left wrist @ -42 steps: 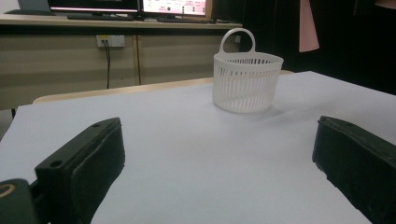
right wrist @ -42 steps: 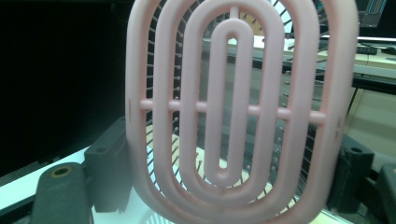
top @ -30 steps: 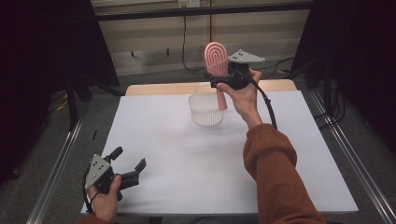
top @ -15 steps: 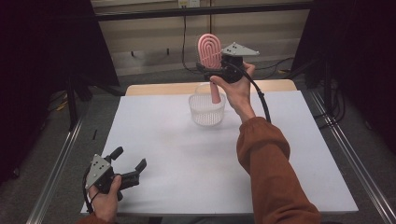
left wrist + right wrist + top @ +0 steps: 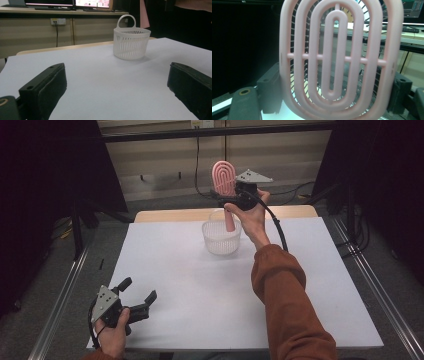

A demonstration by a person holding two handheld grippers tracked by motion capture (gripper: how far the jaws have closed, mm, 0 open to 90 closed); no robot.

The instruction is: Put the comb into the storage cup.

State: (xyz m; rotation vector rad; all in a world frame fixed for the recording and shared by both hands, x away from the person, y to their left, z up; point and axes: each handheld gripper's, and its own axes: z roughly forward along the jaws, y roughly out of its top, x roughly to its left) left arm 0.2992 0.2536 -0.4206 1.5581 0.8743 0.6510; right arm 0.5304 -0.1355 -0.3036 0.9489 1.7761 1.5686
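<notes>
My right gripper (image 5: 228, 196) is shut on a pink vented hairbrush (image 5: 223, 176), held upright above the far middle of the table. The brush's oval head (image 5: 337, 60) stands between the two jaws, bristles facing away. Its handle (image 5: 229, 222) points down over a white slotted basket (image 5: 221, 239); in the left gripper view the handle's end (image 5: 144, 13) hangs just above the basket (image 5: 131, 43) rim. My left gripper (image 5: 138, 289) rests open at the table's front left, with nothing between its fingers (image 5: 45, 87).
A white sheet (image 5: 200, 285) covers the table, with a strip of wood (image 5: 170, 215) along its far edge. Metal rails (image 5: 62, 295) run down both sides. Black stands and cables (image 5: 197, 165) lie beyond the table, with monitors (image 5: 92, 3) on a far bench.
My right hand has carried the brush a little to the left, over the basket. The left gripper has stayed still.
</notes>
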